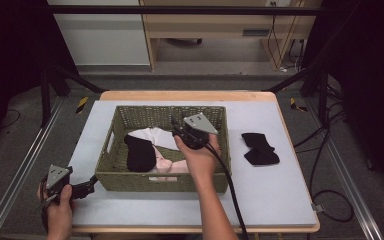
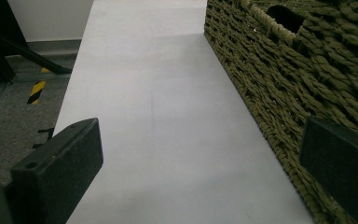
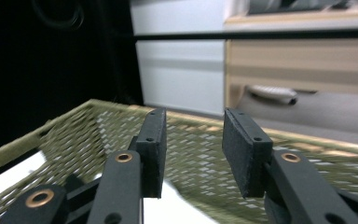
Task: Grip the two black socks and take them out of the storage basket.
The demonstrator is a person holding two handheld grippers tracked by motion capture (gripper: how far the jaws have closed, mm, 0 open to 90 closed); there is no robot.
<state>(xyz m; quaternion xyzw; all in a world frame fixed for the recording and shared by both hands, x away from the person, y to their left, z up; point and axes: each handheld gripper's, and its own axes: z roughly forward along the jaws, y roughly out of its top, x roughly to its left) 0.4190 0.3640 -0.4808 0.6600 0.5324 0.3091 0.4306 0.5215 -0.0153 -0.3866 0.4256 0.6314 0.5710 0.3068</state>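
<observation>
Work in hand: I am judging this to be the gathering of clothing into the woven basket (image 1: 111,170), with my right gripper (image 1: 179,131) hovering inside it.
Done so far: a black sock (image 1: 139,152) is lying in the basket on top of a white garment (image 1: 152,135) and a pink garment (image 1: 169,164), left of the basket's middle.
Still left: a pair of black socks (image 1: 260,148) is lying outside, to the right of the basket and well apart from its wall; I am reckoning these go in next.
Right claw: I am holding it over the basket's middle with the jaws parted a moderate way and nothing between them; in the right gripper view it (image 3: 192,154) is pointing at the basket's far wall (image 3: 196,140).
Left claw: my left gripper (image 1: 89,186) is resting just off the basket's near left corner; in the left gripper view the jaws are spread wide and empty, with the basket's side wall (image 2: 279,70) running beside the right one.
Surface: a pale grey mat (image 1: 270,195) is covering a wooden table (image 1: 185,95), and the basket is sitting left of its middle.
Room: beyond the basket's far side, grey floor, white and wooden cabinets (image 1: 220,25), black frame bars and loose cables are showing.
</observation>
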